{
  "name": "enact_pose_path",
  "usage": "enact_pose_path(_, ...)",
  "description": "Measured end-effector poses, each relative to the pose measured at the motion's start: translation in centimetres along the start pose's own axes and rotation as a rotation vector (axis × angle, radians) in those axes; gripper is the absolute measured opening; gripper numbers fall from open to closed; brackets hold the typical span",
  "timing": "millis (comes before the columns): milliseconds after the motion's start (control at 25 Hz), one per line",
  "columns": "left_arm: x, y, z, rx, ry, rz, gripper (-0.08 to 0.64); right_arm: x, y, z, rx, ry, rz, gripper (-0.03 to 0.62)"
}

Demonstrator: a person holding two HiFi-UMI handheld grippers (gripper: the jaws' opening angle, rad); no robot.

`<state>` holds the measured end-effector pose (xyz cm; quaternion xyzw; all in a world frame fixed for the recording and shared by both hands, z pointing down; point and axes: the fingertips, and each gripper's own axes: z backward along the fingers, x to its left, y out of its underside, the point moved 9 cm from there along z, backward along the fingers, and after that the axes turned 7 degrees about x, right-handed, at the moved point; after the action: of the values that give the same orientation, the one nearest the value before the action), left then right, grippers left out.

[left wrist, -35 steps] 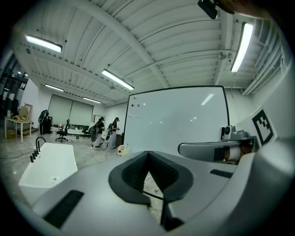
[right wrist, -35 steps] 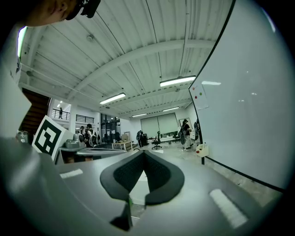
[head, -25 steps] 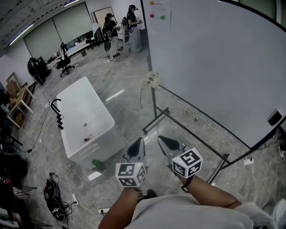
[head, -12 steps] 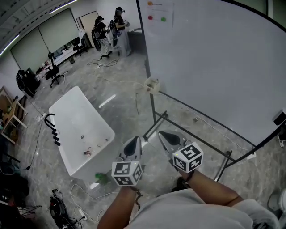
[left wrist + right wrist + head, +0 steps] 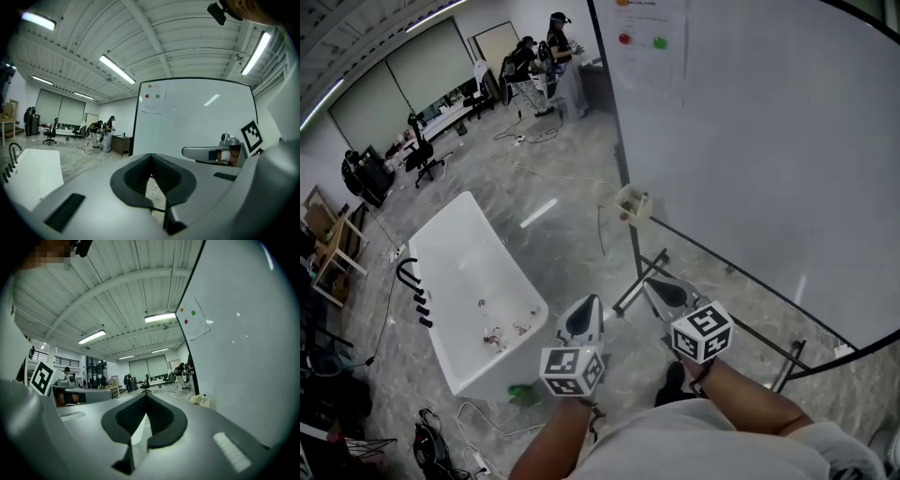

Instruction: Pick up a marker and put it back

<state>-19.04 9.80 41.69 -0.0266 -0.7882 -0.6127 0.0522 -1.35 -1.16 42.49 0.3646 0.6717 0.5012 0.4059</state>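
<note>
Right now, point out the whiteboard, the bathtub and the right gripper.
whiteboard (image 5: 769, 141), head view, bare white surface.
bathtub (image 5: 473, 253), head view, bare inner floor.
right gripper (image 5: 656, 291), head view, tips of its shut jaws.

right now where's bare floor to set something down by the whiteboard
Bare floor lies between the white tub and the whiteboard stand. The tub's far half is also bare. Crowded: cables on the floor at the tub's near end, small bits inside it there.
</note>
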Motion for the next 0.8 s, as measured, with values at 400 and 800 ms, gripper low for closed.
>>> enact_pose_path(400, 2.0, -3.7, -17.4, 0.027, -0.042, 0.040, 0.005, -17.5, -3.8, -9.3, 0.040, -0.013, -0.029, 0.002)
enact_pose_path(800, 5.7, -4.7, -26.8, 0.053, -0.037, 0.059, 0.005, -25.0, -4.2, -15.8, 0.082, -0.005, -0.088, 0.012)
